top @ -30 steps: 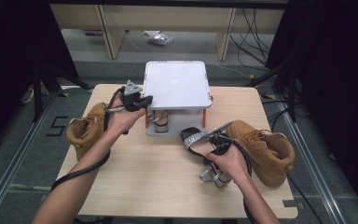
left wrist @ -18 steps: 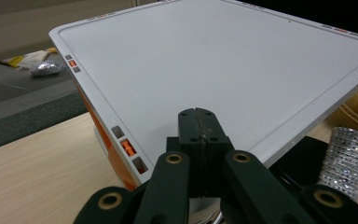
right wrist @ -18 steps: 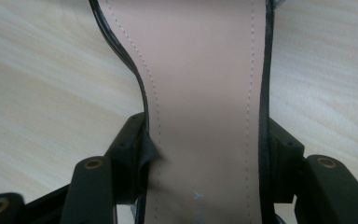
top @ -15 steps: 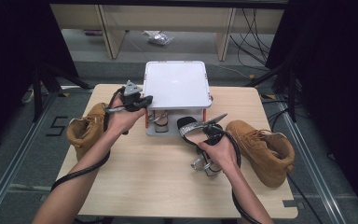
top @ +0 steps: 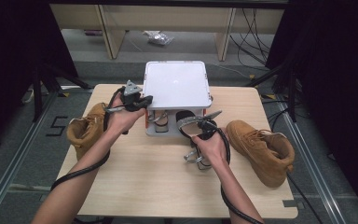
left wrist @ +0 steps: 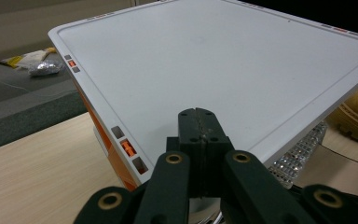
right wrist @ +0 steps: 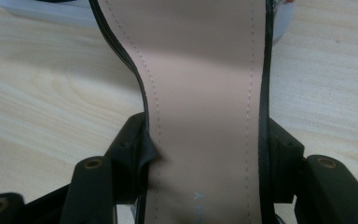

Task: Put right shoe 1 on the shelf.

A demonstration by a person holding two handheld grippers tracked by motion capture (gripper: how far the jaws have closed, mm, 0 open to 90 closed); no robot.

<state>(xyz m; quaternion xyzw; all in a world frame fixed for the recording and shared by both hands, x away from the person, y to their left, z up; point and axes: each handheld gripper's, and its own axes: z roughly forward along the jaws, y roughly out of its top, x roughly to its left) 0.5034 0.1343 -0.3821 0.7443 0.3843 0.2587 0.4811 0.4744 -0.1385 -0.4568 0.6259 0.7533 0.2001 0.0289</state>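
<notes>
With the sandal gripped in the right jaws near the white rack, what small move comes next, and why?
Probably ease the sandal forward into the lower shelf of the white rack. The right gripper clamps its sole just before the opening, where another sandal already sits.

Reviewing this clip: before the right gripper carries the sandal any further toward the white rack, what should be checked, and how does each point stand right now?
1. Right gripper clamped on the sandal: ok; its jaws press both edges of the sole.
2. Left gripper shut and empty: ok; it hovers over the rack's white top.
3. Room on the lower shelf of the rack: cannot tell; another sandal with a glittery strap already sits there.
4. Table between sandal and rack free of obstacles: ok.
5. Tan boots out of the path: ok; both lie off to the sides.
</notes>
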